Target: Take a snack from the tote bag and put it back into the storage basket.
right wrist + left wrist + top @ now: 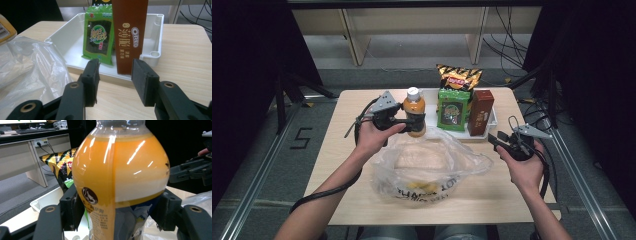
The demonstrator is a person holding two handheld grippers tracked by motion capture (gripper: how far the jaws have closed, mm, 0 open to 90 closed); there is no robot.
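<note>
White tray (492,121) w/ seaweed pack (453,109) & Oreo box (481,112); left gripper (412,121) grips juice bottle (414,107), right gripper (493,139) half-open, empty.

The bottle (414,111) holds orange drink under a white cap, its label orange with a dark round emblem. The chip bag (458,76) is black with yellow stripes and a red logo. The seaweed packet (453,109) is bright green with a dark panel. The Oreo box (481,112) is brown with white lettering. The tray (72,37) is white, the plastic bag (427,167) clear with dark print, the counter (362,200) pale wood, both tools black.
</note>
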